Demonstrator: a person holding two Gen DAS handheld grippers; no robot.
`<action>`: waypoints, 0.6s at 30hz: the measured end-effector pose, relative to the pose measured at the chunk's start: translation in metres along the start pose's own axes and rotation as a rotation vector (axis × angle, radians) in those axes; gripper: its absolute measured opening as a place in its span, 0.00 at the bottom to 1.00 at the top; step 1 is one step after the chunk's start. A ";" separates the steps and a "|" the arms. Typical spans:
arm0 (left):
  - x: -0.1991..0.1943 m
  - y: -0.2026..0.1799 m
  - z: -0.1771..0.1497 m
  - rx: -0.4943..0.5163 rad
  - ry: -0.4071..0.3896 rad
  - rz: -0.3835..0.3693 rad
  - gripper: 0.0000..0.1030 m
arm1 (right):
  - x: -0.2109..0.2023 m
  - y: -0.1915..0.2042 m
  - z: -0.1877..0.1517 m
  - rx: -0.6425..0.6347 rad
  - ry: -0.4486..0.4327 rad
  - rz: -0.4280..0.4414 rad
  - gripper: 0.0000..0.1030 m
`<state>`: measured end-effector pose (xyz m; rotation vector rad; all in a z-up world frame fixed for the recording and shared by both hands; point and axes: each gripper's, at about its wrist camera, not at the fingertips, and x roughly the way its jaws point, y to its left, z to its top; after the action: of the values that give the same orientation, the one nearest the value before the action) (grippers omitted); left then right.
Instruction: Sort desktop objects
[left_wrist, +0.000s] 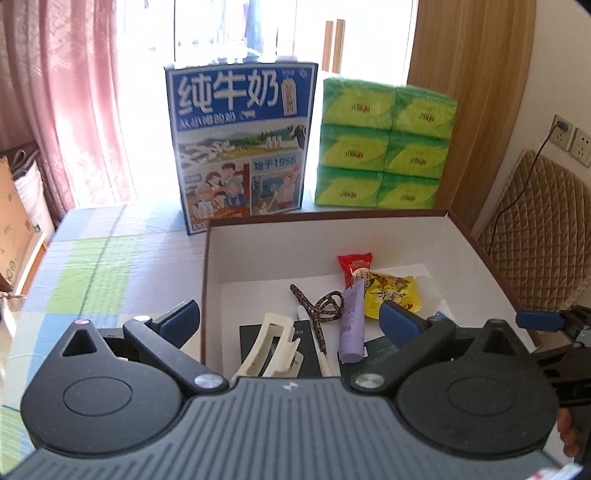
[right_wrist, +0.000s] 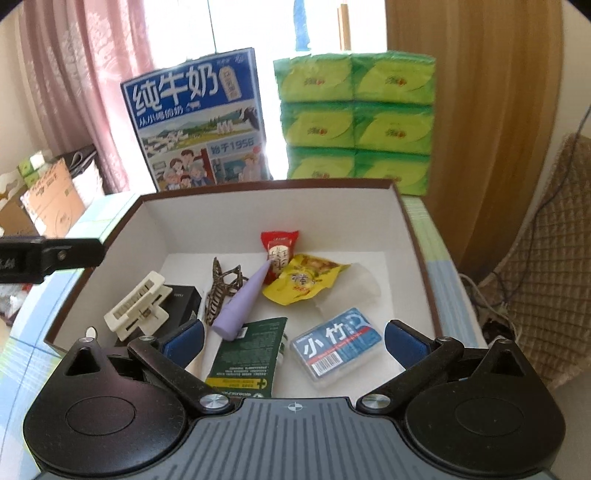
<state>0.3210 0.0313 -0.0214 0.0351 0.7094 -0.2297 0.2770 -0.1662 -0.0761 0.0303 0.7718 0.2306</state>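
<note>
White-lined cardboard box (right_wrist: 402, 221) with a brown outer skin, standing on a checked tablecloth (left_wrist: 92, 258) and holding the sorted desktop objects. Left gripper (left_wrist: 290, 321): fingers spread wide, nothing between them; its left blue pad (left_wrist: 181, 319) lies outside the box's left wall and its right pad (left_wrist: 400, 321) over the interior. Right gripper (right_wrist: 293, 338): likewise released and empty, both pads above the near part of the box floor.

Contents, placed relative to the right gripper: straight ahead between the fingers, a dark green sachet (right_wrist: 247, 354) and, just beside it toward the right finger, a clear-cased blue card pack (right_wrist: 338, 345). Ahead of the left finger, a lilac tube (right_wrist: 243, 301) lies tilted, cap end near the gripper, its tip touching a red snack packet (right_wrist: 279, 251). Just right of the red packet, a yellow snack packet (right_wrist: 301, 282). Left of the tube, a brown patterned hair claw (right_wrist: 221, 288); further left, a cream hair clip (right_wrist: 138, 308) rests on a black box (right_wrist: 184, 299).

From the left wrist camera the cream hair clip (left_wrist: 271, 347) sits directly between the fingers, with the lilac tube (left_wrist: 352, 321) near the right pad, and the right gripper's blue finger enters at the right edge.

Beyond the box's far wall, well ahead of both grippers: an upright blue milk carton case (left_wrist: 240, 147) and, to its right, a stacked pack of green tissue packets (left_wrist: 384, 144). Pink curtains (left_wrist: 74, 92) hang behind
</note>
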 end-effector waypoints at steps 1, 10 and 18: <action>-0.006 -0.001 -0.001 -0.001 -0.011 0.003 0.99 | -0.004 0.000 0.000 0.005 -0.007 -0.003 0.98; -0.065 -0.010 -0.013 0.009 -0.072 0.018 0.99 | -0.048 0.002 -0.008 0.017 -0.053 0.006 0.98; -0.103 -0.020 -0.032 0.033 -0.080 0.046 0.99 | -0.087 0.009 -0.022 -0.002 -0.085 0.018 0.98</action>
<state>0.2203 0.0355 0.0227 0.0735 0.6248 -0.1978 0.1995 -0.1775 -0.0309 0.0452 0.6872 0.2459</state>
